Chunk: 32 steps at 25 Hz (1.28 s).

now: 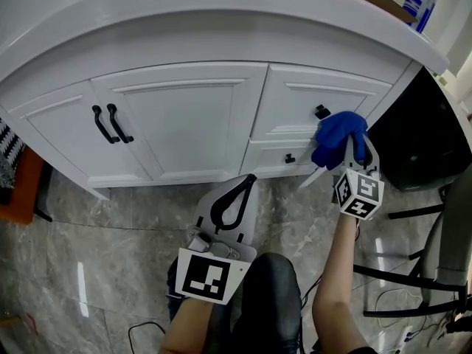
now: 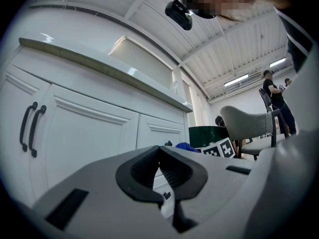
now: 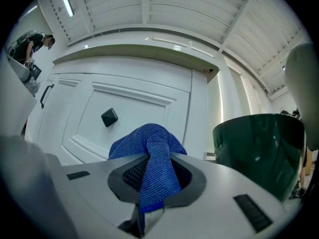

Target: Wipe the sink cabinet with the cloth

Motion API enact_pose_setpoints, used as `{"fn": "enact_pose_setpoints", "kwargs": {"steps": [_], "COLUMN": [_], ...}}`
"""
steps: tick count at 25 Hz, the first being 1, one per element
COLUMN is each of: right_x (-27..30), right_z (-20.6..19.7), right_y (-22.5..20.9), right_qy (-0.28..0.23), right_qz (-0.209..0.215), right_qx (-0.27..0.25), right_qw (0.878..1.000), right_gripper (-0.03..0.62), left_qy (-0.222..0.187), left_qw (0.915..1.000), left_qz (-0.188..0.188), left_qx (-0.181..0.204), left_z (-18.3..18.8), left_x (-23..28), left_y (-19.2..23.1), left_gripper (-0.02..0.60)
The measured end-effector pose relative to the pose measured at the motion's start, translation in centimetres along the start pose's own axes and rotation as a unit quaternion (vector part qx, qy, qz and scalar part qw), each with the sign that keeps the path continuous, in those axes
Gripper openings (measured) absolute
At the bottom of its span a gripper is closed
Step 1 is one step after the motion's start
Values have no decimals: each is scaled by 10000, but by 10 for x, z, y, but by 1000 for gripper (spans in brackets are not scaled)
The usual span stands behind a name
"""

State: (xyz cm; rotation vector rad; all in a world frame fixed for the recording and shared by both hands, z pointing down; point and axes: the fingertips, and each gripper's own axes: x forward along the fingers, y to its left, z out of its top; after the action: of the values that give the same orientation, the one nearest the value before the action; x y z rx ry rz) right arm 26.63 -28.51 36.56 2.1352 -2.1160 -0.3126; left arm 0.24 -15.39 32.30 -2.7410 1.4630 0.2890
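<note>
The white sink cabinet (image 1: 184,116) fills the upper head view, with two doors bearing black handles (image 1: 110,124) and drawers at the right. My right gripper (image 1: 348,144) is shut on a bunched blue cloth (image 1: 338,133), which is held at the upper drawer front just right of its black knob (image 1: 322,111). In the right gripper view the cloth (image 3: 149,143) bulges out between the jaws of that gripper (image 3: 152,158), with the knob (image 3: 109,116) up to the left. My left gripper (image 1: 249,178) hangs low before the cabinet base, shut and holding nothing; its tips (image 2: 159,149) meet.
A dark bin (image 1: 417,139) stands right of the cabinet, also seen as a green bin (image 3: 259,148). A chair frame (image 1: 442,264) is at the right, an orange item (image 1: 18,186) at the left. A bottle (image 1: 420,2) stands on the countertop. The floor is grey marble tile (image 1: 110,257).
</note>
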Motion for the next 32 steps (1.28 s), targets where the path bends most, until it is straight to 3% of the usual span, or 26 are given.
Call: {"fn": "enact_pose_setpoints", "kwargs": {"steps": [7,11,17,23,27,32], "right_x": [-1,-18,-46,-51,-37,-23], "right_z": [-6,3,26,23,0,-10], "right_y": [-10,10,95,193,230,236], "right_qy": [100,-153,-643,-677,-356,-268], "right_qz": [-125,-118,852,1939,2330,2426], "right_qx": [154,216,365,-237,-278,-346], "right_qw": [9998,9996,9936,9784,9714,9691], "right_gripper": [61,61,61,61,61,61], "left_qy": [32,86,121,104,131,160], "left_qw": [9999,9999,9998,9998,9998,9997], "left_qz": [-28,20,109,92,58,54], "left_qx": [102,146,128,166,167,155], "left_z": [-1,-3,-4,-4,-6,-8], "left_x": [1,2,3,6,8,8], "left_y": [-6,-5,-4,-10,-12,-10], "left_gripper": [5,5,5,5,5,5]}}
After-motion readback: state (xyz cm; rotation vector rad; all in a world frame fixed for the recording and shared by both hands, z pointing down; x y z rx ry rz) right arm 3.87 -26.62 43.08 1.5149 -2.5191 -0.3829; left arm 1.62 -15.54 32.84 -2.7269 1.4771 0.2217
